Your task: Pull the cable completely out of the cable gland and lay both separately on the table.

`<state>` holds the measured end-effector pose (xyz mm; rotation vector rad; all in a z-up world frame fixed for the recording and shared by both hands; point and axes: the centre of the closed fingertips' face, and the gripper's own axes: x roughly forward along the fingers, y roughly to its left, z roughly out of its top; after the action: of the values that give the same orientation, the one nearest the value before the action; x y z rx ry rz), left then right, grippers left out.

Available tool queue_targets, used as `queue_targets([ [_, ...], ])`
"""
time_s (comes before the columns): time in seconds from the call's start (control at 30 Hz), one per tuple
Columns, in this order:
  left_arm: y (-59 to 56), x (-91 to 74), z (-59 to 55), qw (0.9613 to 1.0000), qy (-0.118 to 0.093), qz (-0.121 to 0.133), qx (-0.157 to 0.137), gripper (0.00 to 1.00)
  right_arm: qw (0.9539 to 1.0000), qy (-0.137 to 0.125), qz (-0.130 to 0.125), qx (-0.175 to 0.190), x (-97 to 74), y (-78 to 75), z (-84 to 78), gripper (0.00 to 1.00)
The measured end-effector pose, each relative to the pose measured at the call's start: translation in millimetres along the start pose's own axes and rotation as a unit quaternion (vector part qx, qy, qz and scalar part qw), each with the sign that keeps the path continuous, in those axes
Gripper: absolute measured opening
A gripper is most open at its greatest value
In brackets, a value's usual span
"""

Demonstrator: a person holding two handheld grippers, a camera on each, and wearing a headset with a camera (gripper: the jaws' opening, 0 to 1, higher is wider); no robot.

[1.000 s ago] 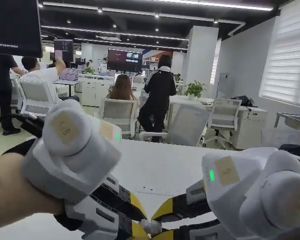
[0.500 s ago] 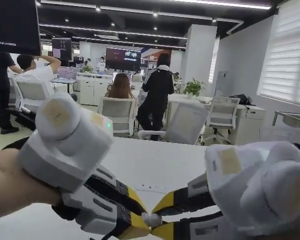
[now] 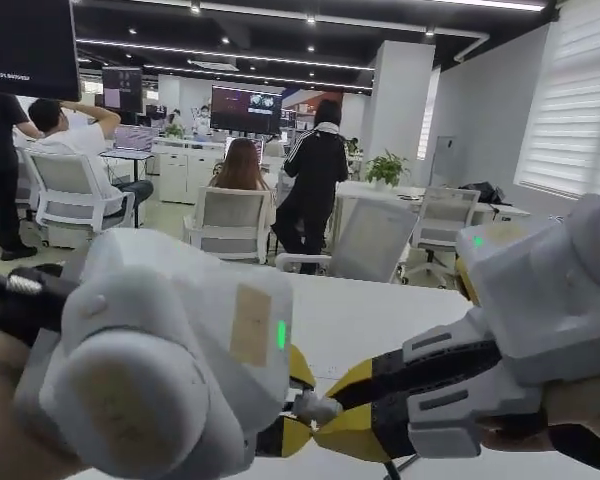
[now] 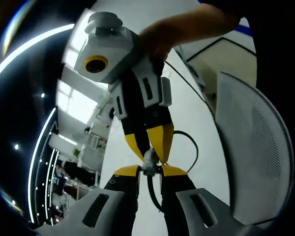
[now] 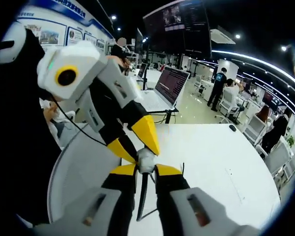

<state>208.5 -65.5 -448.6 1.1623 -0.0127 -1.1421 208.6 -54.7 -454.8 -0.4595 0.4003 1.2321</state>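
A small pale grey cable gland point(image 3: 316, 407) is held in the air above the white table point(image 3: 380, 310), pinched from opposite sides. My left gripper point(image 3: 292, 405) looms at lower left and is shut on one end of it. From the right, my right gripper point(image 3: 330, 408) is shut on the other end. In the left gripper view the cable gland point(image 4: 149, 158) sits at my jaw tips, with the black cable point(image 4: 154, 191) running back between them and looping right. In the right gripper view the cable gland point(image 5: 146, 160) meets both grippers' yellow tips, and the black cable point(image 5: 142, 196) hangs below.
The white table point(image 5: 221, 162) stretches ahead, with a laptop point(image 5: 164, 88) at its far end. A mesh office chair point(image 4: 255, 162) stands close by. Beyond the table are more chairs point(image 3: 375, 245), desks and several people point(image 3: 315, 180).
The head camera has shifted and the left gripper now bulks larger and lower left. Both grippers' tips stay together on the gland, now a little higher in the picture.
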Motion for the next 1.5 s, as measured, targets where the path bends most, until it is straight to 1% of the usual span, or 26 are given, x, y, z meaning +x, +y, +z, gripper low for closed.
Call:
queue_targets([
  [0.1, 0.2, 1.7, -2.6, 0.9997, -0.001, -0.008, -0.021, 0.17, 0.9993, 0.011, -0.009, -0.033, 0.9, 1.4, -1.5, 0.13],
  [0.2, 0.8, 4.2, -7.7, 0.9978, -0.007, -0.018, -0.063, 0.17, 0.9934, 0.034, -0.046, -0.099, 4.3, -1.5, -3.2, 0.12],
  [0.27, -1.0, 5.1, -6.9, 0.9934, -0.018, -0.036, -0.108, 0.17, 0.9852, 0.052, -0.062, -0.151, 5.2, -1.2, -4.2, 0.12],
  [0.3, -0.7, 4.8, -9.0, 0.9921, -0.020, -0.045, -0.115, 0.17, 0.9764, 0.065, -0.074, -0.192, 5.6, 0.2, -4.3, 0.12],
  [0.37, -6.2, 5.1, -8.9, 0.9840, -0.027, -0.071, -0.161, 0.17, 0.9711, 0.086, -0.078, -0.208, 7.1, 4.1, -8.7, 0.12],
  [0.4, -6.6, 5.7, -9.1, 0.9840, -0.031, -0.075, -0.159, 0.17, 0.9677, 0.091, -0.080, -0.221, 7.5, 4.2, -9.6, 0.12],
  [0.47, -8.4, 5.7, -9.7, 0.9759, -0.035, -0.092, -0.195, 0.17, 0.9626, 0.097, -0.081, -0.240, 8.2, 5.8, -11.8, 0.12],
  [0.53, -6.8, 6.3, -9.9, 0.9678, -0.047, -0.100, -0.226, 0.17, 0.9525, 0.103, -0.090, -0.272, 7.3, 3.8, -11.2, 0.12],
  [0.57, -6.2, 6.8, -9.5, 0.9600, -0.057, -0.108, -0.252, 0.16, 0.9486, 0.106, -0.094, -0.283, 6.7, 3.4, -11.4, 0.12],
  [0.6, -5.5, 7.1, -9.7, 0.9550, -0.062, -0.111, -0.268, 0.16, 0.9458, 0.108, -0.099, -0.290, 6.8, 2.0, -12.1, 0.12],
  [0.63, -5.2, 7.4, -10.1, 0.9471, -0.070, -0.119, -0.290, 0.16, 0.9421, 0.111, -0.101, -0.300, 6.9, 1.4, -12.6, 0.12],
  [0.67, -4.5, 7.9, -10.4, 0.9423, -0.075, -0.122, -0.302, 0.16, 0.9387, 0.114, -0.105, -0.308, 7.1, 0.3, -13.3, 0.12],
  [0.77, -5.6, 9.7, -11.7, 0.9226, -0.088, -0.137, -0.350, 0.16, 0.9366, 0.121, -0.105, -0.312, 8.3, -0.9, -16.0, 0.12],
  [0.83, -5.0, 9.0, -11.9, 0.9131, -0.094, -0.140, -0.371, 0.16, 0.9391, 0.120, -0.107, -0.304, 8.0, -2.5, -15.9, 0.13],
  [0.87, -2.2, 6.7, -12.1, 0.9125, -0.095, -0.138, -0.373, 0.16, 0.9426, 0.115, -0.110, -0.294, 7.2, -3.0, -14.0, 0.13],
  [0.9, -0.2, 3.7, -9.9, 0.9145, -0.099, -0.133, -0.369, 0.16, 0.9492, 0.101, -0.119, -0.273, 4.9, -4.0, -9.5, 0.13],
  [0.97, 6.2, -0.3, -6.1, 0.9224, -0.103, -0.112, -0.355, 0.16, 0.9570, 0.078, -0.129, -0.248, -1.2, -6.0, -1.9, 0.19],
  [1.0, 10.2, -2.4, -9.4, 0.9353, -0.087, -0.089, -0.331, 0.16, 0.9602, 0.068, -0.135, -0.234, -4.0, -7.9, 0.6, 0.22],
  [1.03, 13.1, -3.6, -11.3, 0.9456, -0.078, -0.071, -0.308, 0.16, 0.9650, 0.062, -0.138, -0.214, -8.2, -9.6, 0.5, 0.22],
  [1.1, 17.4, -5.4, -13.1, 0.9661, -0.060, -0.034, -0.249, 0.17, 0.9687, 0.053, -0.149, -0.191, -13.2, -14.0, 0.9, 0.16],
  [1.13, 16.0, -6.2, -9.5, 0.9682, -0.060, -0.025, -0.241, 0.17, 0.9712, 0.047, -0.152, -0.177, -14.3, -15.4, 0.8, 0.15],
  [1.2, 11.3, -6.7, -2.8, 0.9649, -0.069, -0.029, -0.252, 0.17, 0.9733, 0.039, -0.163, -0.157, -16.0, -19.2, -0.3, 0.17],
  [1.27, 9.3, -6.0, 2.4, 0.9661, -0.075, -0.022, -0.246, 0.17, 0.9748, 0.043, -0.163, -0.146, -14.5, -18.6, -4.4, 0.15],
  [1.37, 5.2, -2.5, 2.1, 0.9730, -0.063, -0.010, -0.222, 0.17, 0.9770, 0.045, -0.156, -0.138, -11.0, -13.3, -10.0, 0.04],
  [1.47, 1.1, -0.1, -0.1, 0.9755, -0.056, -0.009, -0.213, 0.17, 0.9768, 0.047, -0.163, -0.131, -11.7, -12.0, -16.7, 0.03],
  [1.5, 1.7, 0.5, -8.4, 0.9816, -0.037, -0.001, -0.187, 0.17, 0.9764, 0.051, -0.166, -0.128, -12.9, -12.8, -19.7, 0.03],
])
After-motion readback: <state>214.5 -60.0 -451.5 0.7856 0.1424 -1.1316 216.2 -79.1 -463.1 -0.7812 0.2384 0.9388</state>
